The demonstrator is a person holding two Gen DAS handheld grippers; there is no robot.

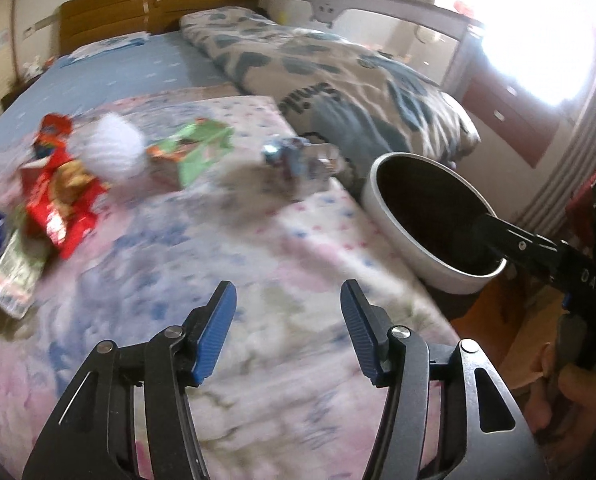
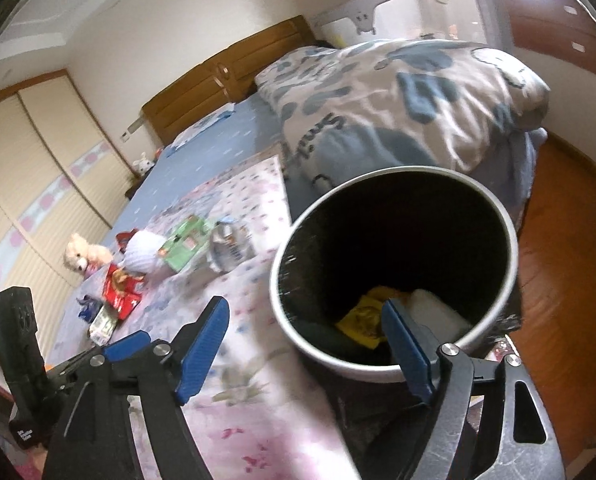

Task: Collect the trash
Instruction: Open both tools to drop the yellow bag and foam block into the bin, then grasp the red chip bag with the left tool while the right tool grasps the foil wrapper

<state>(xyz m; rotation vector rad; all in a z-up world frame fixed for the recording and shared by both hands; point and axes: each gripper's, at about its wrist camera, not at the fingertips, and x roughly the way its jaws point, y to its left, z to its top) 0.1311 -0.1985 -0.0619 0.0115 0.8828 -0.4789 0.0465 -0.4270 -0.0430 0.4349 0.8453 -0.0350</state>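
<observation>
Trash lies on the flowered bedspread (image 1: 225,280): a red snack bag (image 1: 63,204), a white crumpled ball (image 1: 113,152), a green carton (image 1: 199,150) and a crushed clear bottle (image 1: 298,158). A white bin (image 1: 430,224) with a dark inside stands beside the bed. My left gripper (image 1: 287,332) is open and empty above the bedspread, short of the trash. My right gripper (image 2: 306,344) is open and empty at the rim of the bin (image 2: 394,272), which holds a yellow wrapper (image 2: 362,316) and a white item (image 2: 438,312). The same trash shows in the right wrist view: bag (image 2: 121,292), ball (image 2: 141,254), carton (image 2: 185,248), bottle (image 2: 231,250).
A folded blue-patterned duvet (image 1: 338,76) lies on the far right of the bed. A teddy bear (image 2: 83,258) sits on the bed's far side. More small wrappers (image 1: 13,276) lie at the left. A wooden headboard (image 1: 157,8) is behind, wooden floor (image 2: 566,260) to the right.
</observation>
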